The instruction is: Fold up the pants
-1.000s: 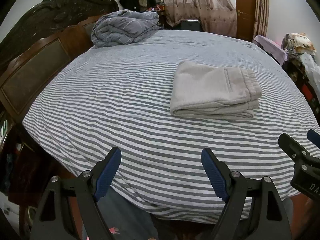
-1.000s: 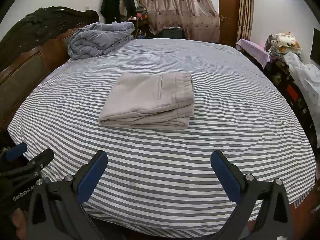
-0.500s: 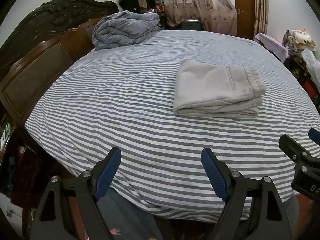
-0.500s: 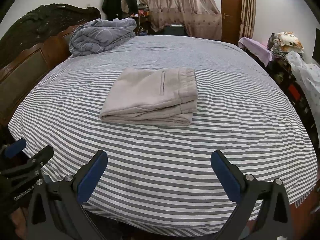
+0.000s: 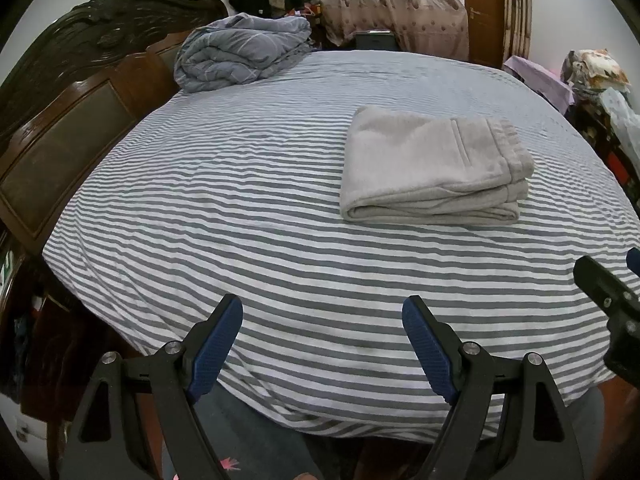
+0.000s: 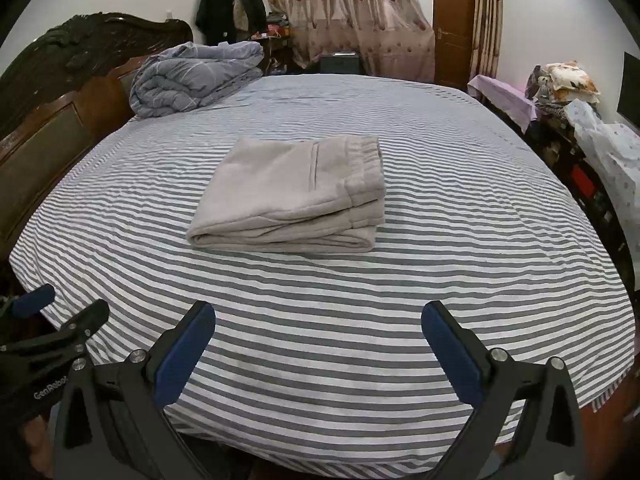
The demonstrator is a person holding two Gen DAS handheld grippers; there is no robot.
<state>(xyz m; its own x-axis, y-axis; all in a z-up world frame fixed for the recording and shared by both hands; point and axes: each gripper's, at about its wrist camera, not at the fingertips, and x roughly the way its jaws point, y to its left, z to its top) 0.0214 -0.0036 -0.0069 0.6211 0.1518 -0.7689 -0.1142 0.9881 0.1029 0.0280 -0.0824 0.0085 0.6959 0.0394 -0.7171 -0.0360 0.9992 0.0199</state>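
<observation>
The beige pants (image 5: pixel 432 164) lie folded in a neat stack on the striped bed (image 5: pixel 240 208), waistband to the right; they also show in the right wrist view (image 6: pixel 296 196). My left gripper (image 5: pixel 322 320) is open and empty, held over the bed's near edge, well short of the pants. My right gripper (image 6: pixel 318 324) is open and empty too, also back at the near edge. Neither touches the pants.
A rolled grey-blue quilt (image 6: pixel 192 78) lies at the far left by the dark wooden headboard (image 5: pixel 60 128). Cluttered furniture with pillows and bags (image 6: pixel 580 120) stands along the right side. Curtains and a door (image 6: pixel 454 26) are at the back.
Both grippers have tilted or moved slightly, so the pants sit a little lower and closer in both views. The pants have not moved on the bed.
</observation>
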